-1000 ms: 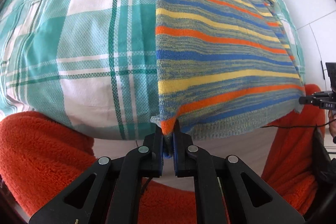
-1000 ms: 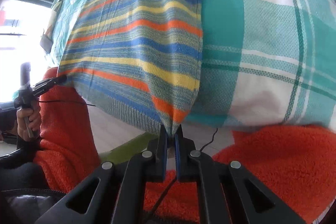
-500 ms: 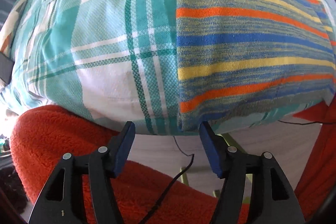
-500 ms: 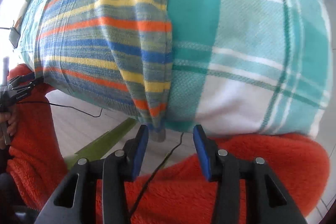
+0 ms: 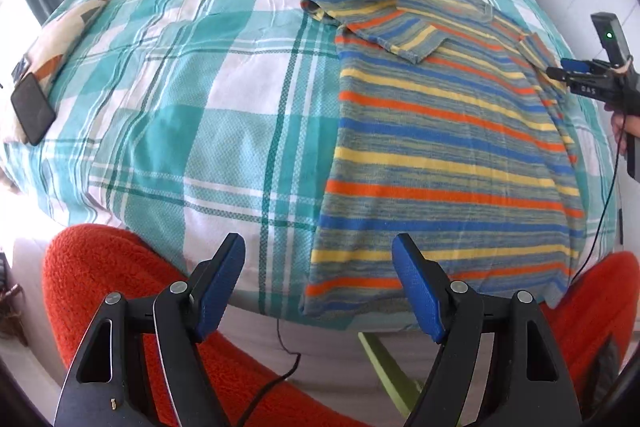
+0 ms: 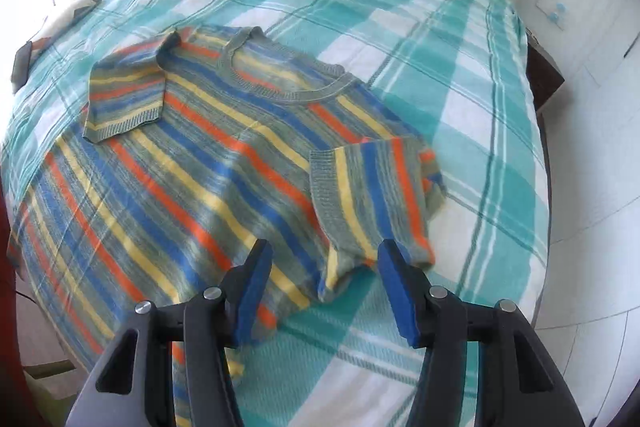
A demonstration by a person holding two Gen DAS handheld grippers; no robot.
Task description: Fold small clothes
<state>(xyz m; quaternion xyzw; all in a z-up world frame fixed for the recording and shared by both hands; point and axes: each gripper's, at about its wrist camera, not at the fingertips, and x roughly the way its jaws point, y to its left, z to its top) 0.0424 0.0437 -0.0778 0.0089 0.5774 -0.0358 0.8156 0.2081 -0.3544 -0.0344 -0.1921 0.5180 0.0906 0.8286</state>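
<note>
Step in hand: between folds; striped top (image 5: 444,131) laid flat, front up, both short sleeves already turned in over the chest.
Place of top: right half of the left wrist view, hem at the near edge of the bed (image 5: 192,75); centre-left of the right wrist view, neckline toward the upper middle.
Left hand-held gripper (image 5: 319,281): apart, nothing between the pads, just opened off the hem corner; low centre, hem corner just beside the right-hand pad.
Right hand-held gripper (image 6: 325,289): apart and empty, just opened; low centre, over the folded sleeve's lower end and the side edge.
Next move, as judged: pinch one side edge at two points, or hem and shoulder, carry across, keep sleeves tucked.
Doubt: right wrist view blurred, so contact with cloth uncertain.
Elsewhere: phone (image 5: 32,113) at far left on the bedspread.
</note>
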